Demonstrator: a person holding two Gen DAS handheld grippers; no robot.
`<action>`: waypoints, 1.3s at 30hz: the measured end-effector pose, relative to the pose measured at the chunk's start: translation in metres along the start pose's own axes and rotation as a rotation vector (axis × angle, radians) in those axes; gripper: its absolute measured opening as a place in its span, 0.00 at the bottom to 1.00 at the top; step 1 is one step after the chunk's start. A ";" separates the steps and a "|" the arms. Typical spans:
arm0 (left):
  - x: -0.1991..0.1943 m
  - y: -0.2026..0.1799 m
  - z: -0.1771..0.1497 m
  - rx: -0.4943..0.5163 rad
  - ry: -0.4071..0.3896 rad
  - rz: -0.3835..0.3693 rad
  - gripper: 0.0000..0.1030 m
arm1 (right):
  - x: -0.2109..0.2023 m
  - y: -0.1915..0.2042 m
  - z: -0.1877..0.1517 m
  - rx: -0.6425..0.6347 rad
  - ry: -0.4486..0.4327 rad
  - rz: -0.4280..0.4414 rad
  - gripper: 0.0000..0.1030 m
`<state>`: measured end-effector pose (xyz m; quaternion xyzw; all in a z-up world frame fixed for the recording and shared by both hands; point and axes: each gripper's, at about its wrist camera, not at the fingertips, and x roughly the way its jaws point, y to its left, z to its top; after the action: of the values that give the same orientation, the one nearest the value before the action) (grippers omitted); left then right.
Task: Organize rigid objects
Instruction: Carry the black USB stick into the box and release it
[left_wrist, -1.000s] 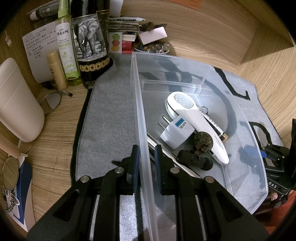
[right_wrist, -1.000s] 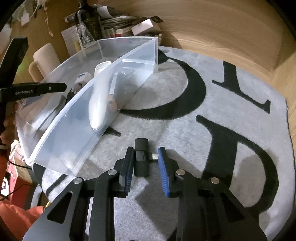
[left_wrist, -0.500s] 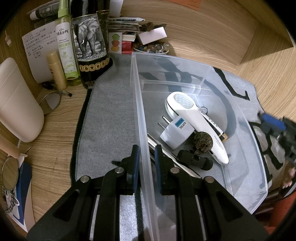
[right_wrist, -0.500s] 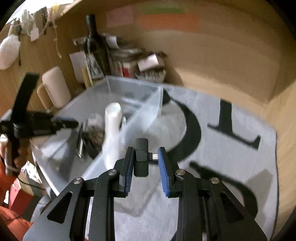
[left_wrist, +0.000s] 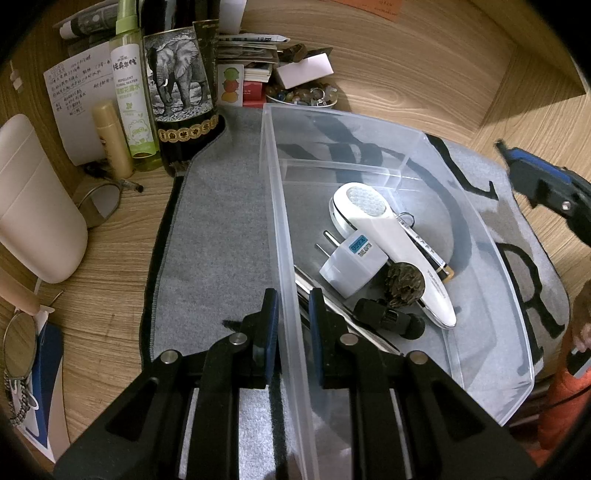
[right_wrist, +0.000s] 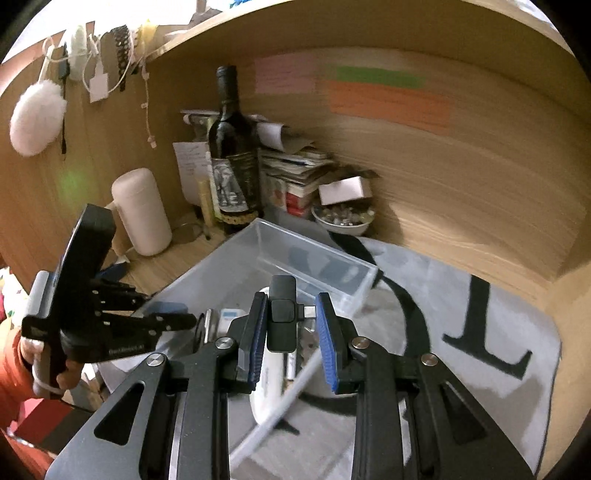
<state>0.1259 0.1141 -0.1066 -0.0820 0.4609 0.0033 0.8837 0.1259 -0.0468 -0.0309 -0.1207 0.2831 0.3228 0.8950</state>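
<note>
A clear plastic bin (left_wrist: 491, 236) lies on a grey mat (left_wrist: 218, 236). In it are a white handheld device (left_wrist: 391, 240), a white plug adapter (left_wrist: 352, 264), a dark pine cone (left_wrist: 404, 282), a black cylinder (left_wrist: 388, 317) and a pen. My left gripper (left_wrist: 290, 314) is shut on the bin's left wall. My right gripper (right_wrist: 291, 325) is shut on a small black USB-C dongle (right_wrist: 282, 314) and holds it in the air above the bin (right_wrist: 295, 254). It also shows at the right edge of the left wrist view (left_wrist: 543, 184).
Behind the bin stand a dark elephant-label bottle (left_wrist: 177, 92), a green spray bottle (left_wrist: 129, 96), a small yellow tube (left_wrist: 110, 136), stacked papers and a bowl of stones (left_wrist: 303, 94). A cream container (left_wrist: 33, 206) stands left. Wooden walls enclose the back and right.
My right gripper has lifted the dongle off the mat and carried it left, up over the bin. My left gripper has kept its hold on the bin wall.
</note>
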 end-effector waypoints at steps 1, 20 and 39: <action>0.000 0.000 0.000 0.000 0.000 0.000 0.15 | 0.005 0.002 0.001 -0.005 0.009 0.007 0.23; 0.000 -0.001 0.001 -0.002 -0.001 -0.002 0.15 | 0.078 0.012 -0.011 -0.037 0.223 0.044 0.23; -0.006 -0.006 0.002 0.010 -0.016 0.008 0.16 | 0.069 0.017 -0.012 -0.047 0.201 0.015 0.43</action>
<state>0.1245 0.1087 -0.0992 -0.0756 0.4542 0.0052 0.8877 0.1531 -0.0033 -0.0816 -0.1713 0.3649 0.3223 0.8565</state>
